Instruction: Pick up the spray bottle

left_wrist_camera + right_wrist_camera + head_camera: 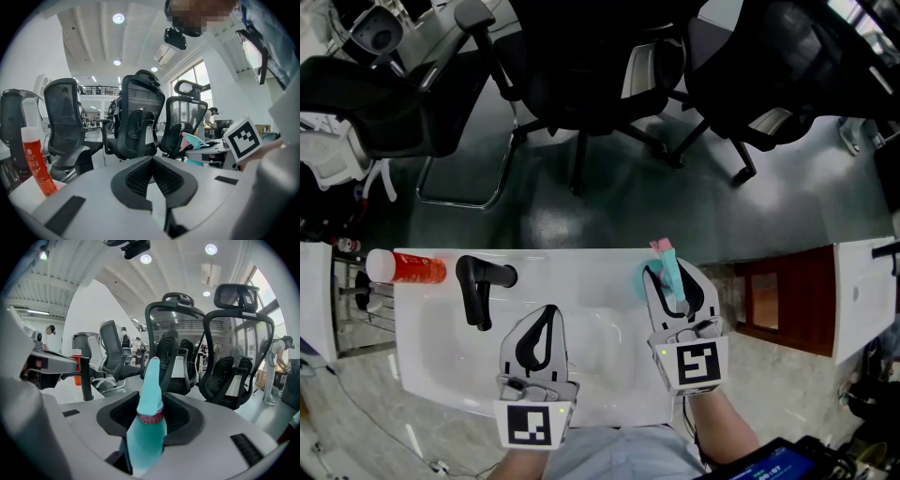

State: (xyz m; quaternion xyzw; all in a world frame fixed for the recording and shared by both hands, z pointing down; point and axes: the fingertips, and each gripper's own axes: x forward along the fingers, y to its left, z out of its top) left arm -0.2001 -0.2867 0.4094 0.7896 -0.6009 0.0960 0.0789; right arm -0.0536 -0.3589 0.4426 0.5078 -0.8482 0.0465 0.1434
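- Spray bottle, teal with a pink trigger and a pink band at its neck, stood upright on the white counter, near the far edge and right of the middle as I looked down from the head view.
- Right tongs reached round it from my side, one jaw on each flank. In the right gripper view the teal body filled the gap low between the jaws and both pads seemed to lie against its sides, so I read them as holding the bottle, at a medium width. The nozzle head rose above the jaw tips.
- Its base still looked to be resting on the counter.
- Left tongs hovered over the counter just beside the right ones, on their left, with the jaws closed tip to tip and nothing between them.
- Farther left, a black L-shaped item stood on the counter, well apart from the bottle.
- Beyond that, at the counter's far left corner, I saw a red bottle with a white cap, upright in the left gripper view.
- Across the counter, black office chairs stood on a dark floor.
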